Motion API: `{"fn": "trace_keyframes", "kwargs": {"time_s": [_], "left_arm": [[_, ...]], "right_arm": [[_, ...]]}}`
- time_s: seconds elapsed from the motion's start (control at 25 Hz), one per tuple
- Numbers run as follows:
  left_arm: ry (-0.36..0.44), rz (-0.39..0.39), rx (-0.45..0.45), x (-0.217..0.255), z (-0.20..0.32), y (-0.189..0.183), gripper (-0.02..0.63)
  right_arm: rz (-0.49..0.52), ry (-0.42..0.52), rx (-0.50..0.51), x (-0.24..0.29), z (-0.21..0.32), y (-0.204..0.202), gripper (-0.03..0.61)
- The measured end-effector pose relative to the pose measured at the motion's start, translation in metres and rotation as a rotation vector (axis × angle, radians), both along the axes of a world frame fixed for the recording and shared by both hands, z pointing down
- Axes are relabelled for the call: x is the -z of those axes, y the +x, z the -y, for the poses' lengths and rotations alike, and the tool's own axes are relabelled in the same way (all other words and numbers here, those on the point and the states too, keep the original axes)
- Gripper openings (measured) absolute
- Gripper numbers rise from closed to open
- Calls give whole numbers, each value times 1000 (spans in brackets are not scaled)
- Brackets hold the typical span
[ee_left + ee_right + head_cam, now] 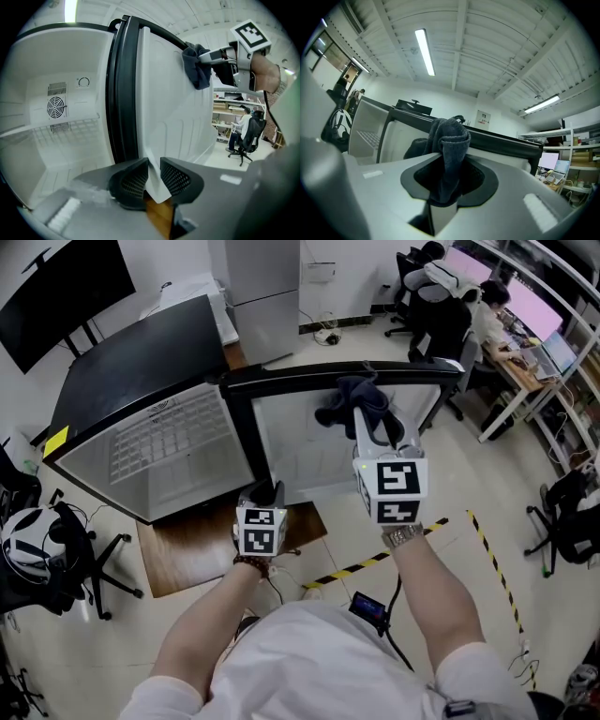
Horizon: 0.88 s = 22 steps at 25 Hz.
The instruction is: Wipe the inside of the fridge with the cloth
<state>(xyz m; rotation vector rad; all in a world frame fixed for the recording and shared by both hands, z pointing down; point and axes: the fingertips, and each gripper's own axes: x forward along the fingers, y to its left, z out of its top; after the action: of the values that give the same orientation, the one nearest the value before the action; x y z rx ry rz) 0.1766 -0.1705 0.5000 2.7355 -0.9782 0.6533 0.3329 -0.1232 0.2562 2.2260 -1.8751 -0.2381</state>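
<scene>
The room is an office with a pale floor [469, 474] and a bench [525, 371] at the upper right. One fridge [141, 371] with a black top stands at the upper left, its door [309, 446] wide open. The one dark cloth [352, 399] is pinched in the right gripper [367, 418], up against the top of the door in the middle of the frame. The left gripper [266, 491] pinches the door's lower edge. There are two grippers.

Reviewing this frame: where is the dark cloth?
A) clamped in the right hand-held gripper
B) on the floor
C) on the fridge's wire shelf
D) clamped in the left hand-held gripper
A: the cloth is pinched in the jaws of the right hand-held gripper, by the open fridge door.
</scene>
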Motion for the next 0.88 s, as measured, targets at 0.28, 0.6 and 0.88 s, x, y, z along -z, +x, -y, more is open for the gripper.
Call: {"fn": "trace_keyframes", "kwargs": {"time_s": [0.28,0.6,0.88], "left_arm": [[8,-10,8,1,2,0,84],[10,-13,8,5,1,1,84],[6,-17,19,5,-1,1,83]], "right_arm": [[-8,-2,-116,-3,-22,58,92],[12,5,-223,-2,-43,110,92],[20,7,-253,-2,-53,127,92]]}}
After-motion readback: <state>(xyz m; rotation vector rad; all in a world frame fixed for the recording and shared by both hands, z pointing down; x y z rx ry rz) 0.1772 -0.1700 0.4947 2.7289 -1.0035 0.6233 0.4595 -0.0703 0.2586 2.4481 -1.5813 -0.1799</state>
